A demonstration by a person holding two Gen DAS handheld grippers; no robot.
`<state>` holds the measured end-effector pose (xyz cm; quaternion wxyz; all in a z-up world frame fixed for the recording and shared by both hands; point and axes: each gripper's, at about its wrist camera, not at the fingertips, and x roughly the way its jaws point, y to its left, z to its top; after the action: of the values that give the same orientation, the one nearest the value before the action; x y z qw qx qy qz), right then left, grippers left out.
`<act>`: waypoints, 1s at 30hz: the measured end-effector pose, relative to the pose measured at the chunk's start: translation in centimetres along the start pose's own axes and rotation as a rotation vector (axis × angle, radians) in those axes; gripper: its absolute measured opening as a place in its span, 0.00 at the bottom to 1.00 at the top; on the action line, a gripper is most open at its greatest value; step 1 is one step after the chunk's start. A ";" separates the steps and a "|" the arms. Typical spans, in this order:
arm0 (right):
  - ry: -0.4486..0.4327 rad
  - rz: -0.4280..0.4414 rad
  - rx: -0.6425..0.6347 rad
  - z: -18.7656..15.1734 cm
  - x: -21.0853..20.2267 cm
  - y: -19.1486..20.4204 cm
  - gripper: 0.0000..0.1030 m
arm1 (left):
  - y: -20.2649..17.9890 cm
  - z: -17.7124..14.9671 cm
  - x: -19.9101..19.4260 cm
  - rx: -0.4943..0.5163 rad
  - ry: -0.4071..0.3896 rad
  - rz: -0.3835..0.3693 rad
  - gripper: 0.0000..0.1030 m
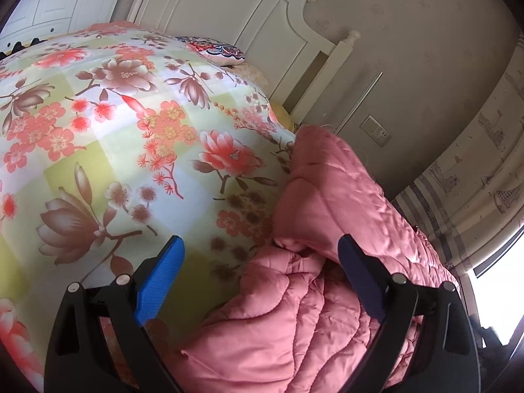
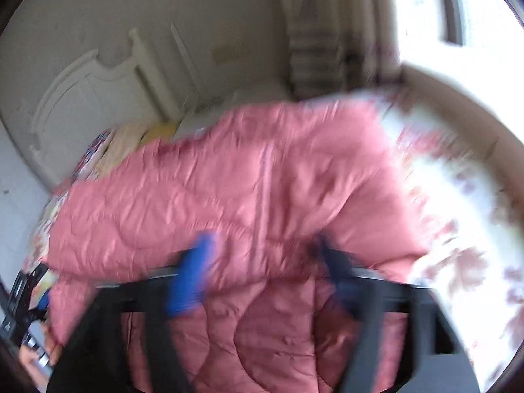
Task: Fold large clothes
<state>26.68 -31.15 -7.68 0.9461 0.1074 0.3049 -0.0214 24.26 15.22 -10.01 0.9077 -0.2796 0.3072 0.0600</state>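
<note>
Left wrist view is showing the bed [image 1: 98, 131] carrying a pink quilted coat [image 1: 327, 229] along its window-side edge, partly doubled over and looking half folded, with tidying still waiting. Its long axis is running from the headboard [image 1: 262, 16] toward the camera. The left gripper [image 1: 262, 262] is standing released above it; the right gripper [image 2: 262, 262], blurred, is hanging spread, pinching nothing.

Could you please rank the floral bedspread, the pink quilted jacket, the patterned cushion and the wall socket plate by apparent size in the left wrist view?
1. Floral bedspread.
2. Pink quilted jacket; it lies nearer the camera, which inflates it.
3. Patterned cushion.
4. Wall socket plate; it and the cushion lie far off, so true sizes stay unsure.
</note>
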 end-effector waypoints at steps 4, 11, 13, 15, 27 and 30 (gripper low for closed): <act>-0.031 0.035 -0.219 0.7 0.1 5.6 0.82 | -0.2 0.0 0.2 0.015 0.007 0.003 0.91; 0.217 0.021 -0.280 -1.8 8.8 6.6 0.81 | -0.7 0.4 -0.5 0.037 -0.006 0.016 0.90; 0.212 0.041 -0.252 -1.7 8.2 6.1 0.81 | -2.6 0.9 -1.8 0.118 -0.037 -0.025 0.90; 0.207 0.036 -0.262 -2.0 8.1 6.2 0.82 | -5.4 1.7 -2.9 0.202 -0.052 -0.116 0.91; 0.204 0.079 -0.240 -2.0 8.1 6.0 0.84 | -8.1 3.6 6.9 0.193 0.256 -0.272 0.88; 0.206 0.087 -0.232 -1.9 8.1 5.9 0.85 | -8.4 6.8 5.1 0.146 0.189 -0.366 0.88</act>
<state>32.81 -24.76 -12.84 0.9158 0.0122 0.3960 0.0659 34.30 11.55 -4.64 0.8884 -0.2688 0.3385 -0.1548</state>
